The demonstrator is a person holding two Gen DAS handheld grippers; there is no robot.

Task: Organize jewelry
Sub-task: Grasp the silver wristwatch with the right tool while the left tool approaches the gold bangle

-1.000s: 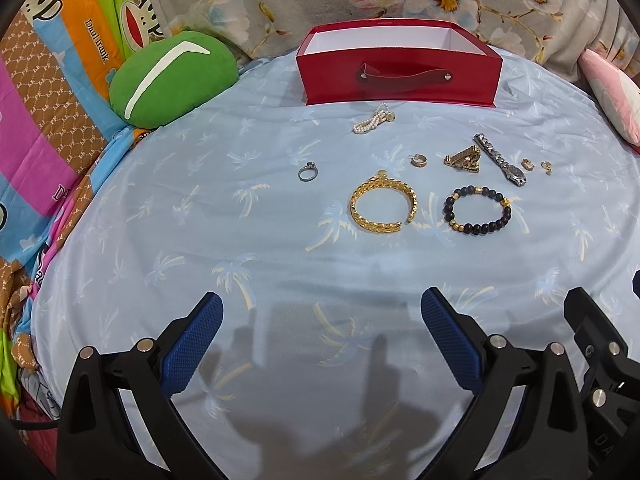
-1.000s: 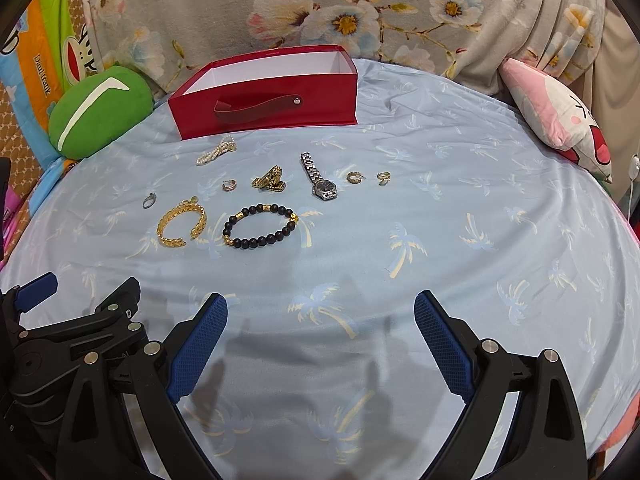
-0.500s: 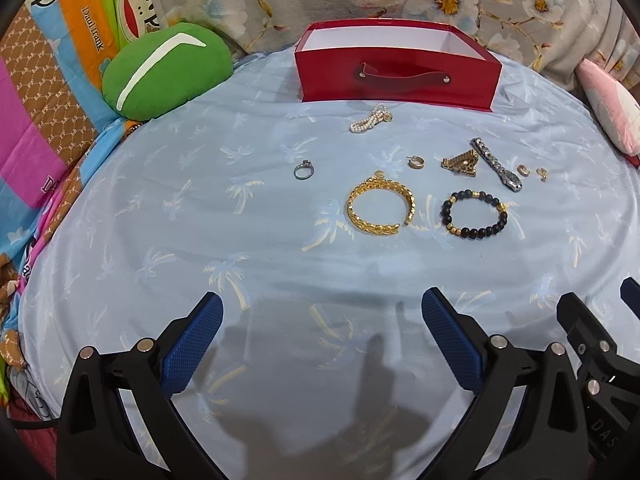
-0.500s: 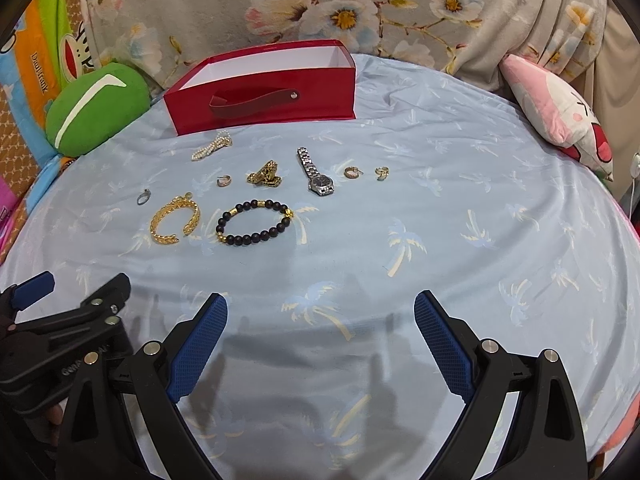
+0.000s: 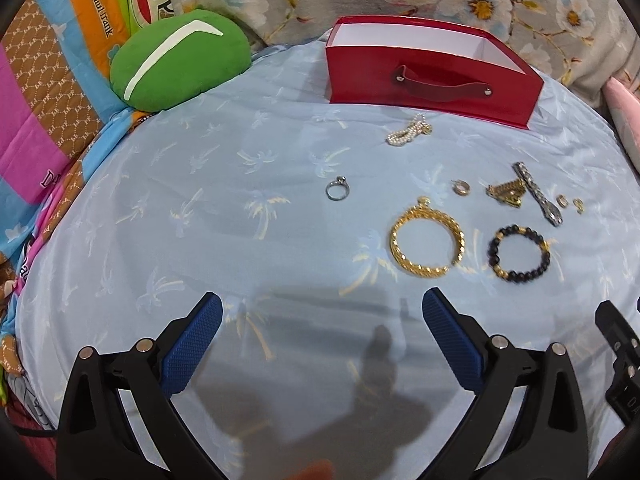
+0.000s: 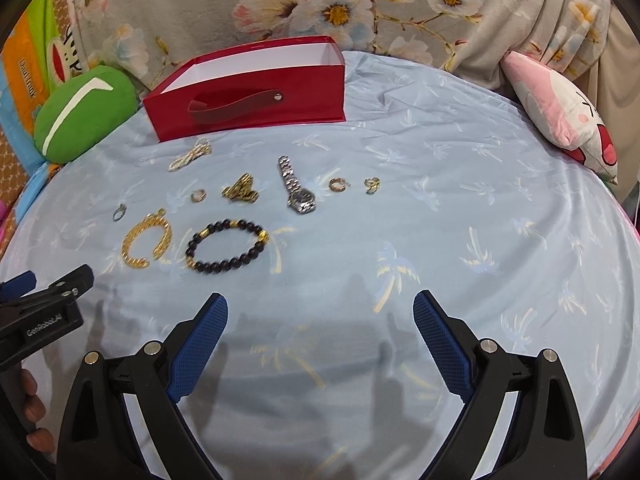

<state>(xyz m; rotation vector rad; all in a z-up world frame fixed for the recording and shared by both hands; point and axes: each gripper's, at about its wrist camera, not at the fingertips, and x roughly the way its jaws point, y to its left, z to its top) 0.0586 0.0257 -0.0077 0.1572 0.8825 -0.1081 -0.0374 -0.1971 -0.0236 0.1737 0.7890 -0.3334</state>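
Jewelry lies scattered on a light blue palm-print sheet [image 5: 240, 240] in front of an open red box [image 5: 432, 76] with a strap handle. There is a gold bangle [image 5: 427, 248], a black bead bracelet [image 5: 519, 253], a silver ring [image 5: 337, 190], a pearl strand [image 5: 408, 134], a silver watch [image 6: 295, 190], a gold chain clump [image 6: 240, 192] and small rings [image 6: 337, 185]. My left gripper [image 5: 322, 308] is open and empty, short of the bangle. My right gripper [image 6: 320, 308] is open and empty, below the bead bracelet [image 6: 226, 246].
A green round cushion [image 5: 180, 62] sits at the back left beside colourful cartoon bedding [image 5: 48, 92]. A pink plush pillow [image 6: 560, 112] lies at the right. Floral fabric [image 6: 360, 4] rises behind the box. A hand's fingers [image 6: 32, 404] hold the left tool.
Both grippers have shifted slightly; the left view has swung a little leftward so the jewelry sits further right. Jaws stayed open. No jewelry has moved.
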